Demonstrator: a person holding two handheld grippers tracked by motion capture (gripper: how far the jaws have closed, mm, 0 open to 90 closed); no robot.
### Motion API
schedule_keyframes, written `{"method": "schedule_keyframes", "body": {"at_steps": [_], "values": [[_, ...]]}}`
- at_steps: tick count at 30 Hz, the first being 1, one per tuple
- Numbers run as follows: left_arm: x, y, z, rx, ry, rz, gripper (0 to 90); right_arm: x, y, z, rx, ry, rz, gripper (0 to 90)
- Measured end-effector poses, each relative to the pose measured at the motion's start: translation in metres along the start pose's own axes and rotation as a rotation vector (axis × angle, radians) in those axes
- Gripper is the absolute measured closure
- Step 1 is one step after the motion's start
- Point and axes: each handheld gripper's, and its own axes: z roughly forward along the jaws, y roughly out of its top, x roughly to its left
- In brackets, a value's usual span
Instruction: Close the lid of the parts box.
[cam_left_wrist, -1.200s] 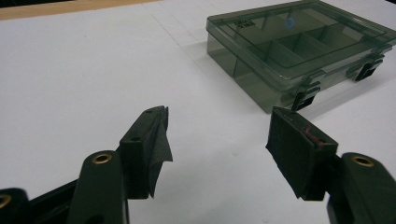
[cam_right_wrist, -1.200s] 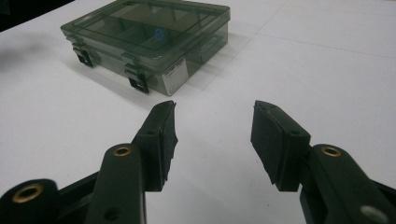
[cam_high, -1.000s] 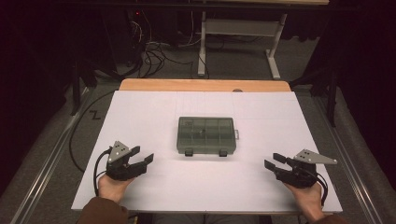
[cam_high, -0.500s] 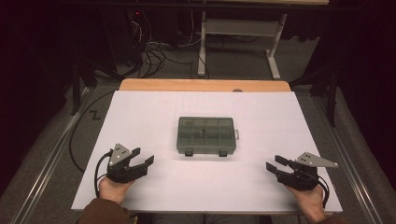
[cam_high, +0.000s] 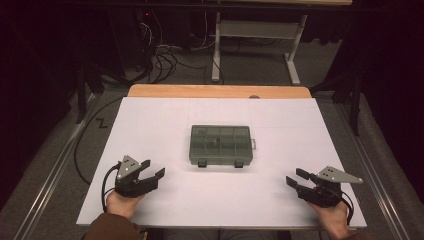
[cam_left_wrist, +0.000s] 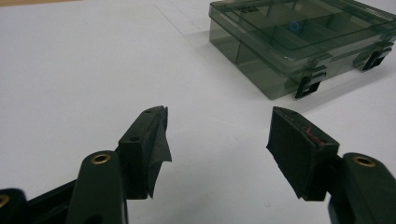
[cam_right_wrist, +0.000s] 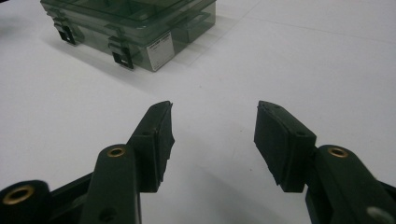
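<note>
White sheeting is covering the table (cam_high: 150, 130), and a smoky green compartment box (cam_high: 220, 145) is sitting near its middle, lid down, with its two black latches (cam_high: 202, 163) facing the person and looking fastened. Beyond the box, a bare strip of wood is showing at the table's far edge, and cables and a desk frame are lying in the dark past that. The left gripper (cam_high: 152, 177) is resting nearer the person than the box and off to its left, well apart from it, with its jaws spread and nothing between them; in the left gripper view the box (cam_left_wrist: 299, 42) is lying ahead and to the right of those jaws. The right gripper (cam_high: 294, 181) is waiting on the box's other side, likewise nearer the person and well apart, jaws also parted and empty. Judging from this, the work is barely starting: nothing is being touched, the box is closed, and reaching in, freeing the latches and raising the lid all seem to be left.
</note>
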Motion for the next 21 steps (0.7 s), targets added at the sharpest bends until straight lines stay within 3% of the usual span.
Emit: {"method": "schedule_keyframes", "body": {"at_steps": [5, 10, 21], "values": [[-0.0014, -0.0019, 0.0012, 0.004, 0.002, 0.002, 37.2, -0.0012, -0.0019, -0.0018, -0.007, -0.008, 0.004, 46.6], [-0.0045, -0.0017, 0.004, 0.018, 0.003, 0.032, 37.3, -0.0026, -0.0035, -0.0046, -0.016, -0.02, 0.012, 46.2], [-0.002, -0.0015, 0.0054, 0.02, -0.015, 0.014, 37.3, -0.0035, -0.004, 0.0003, 0.006, -0.019, 0.012, 44.8]]}}
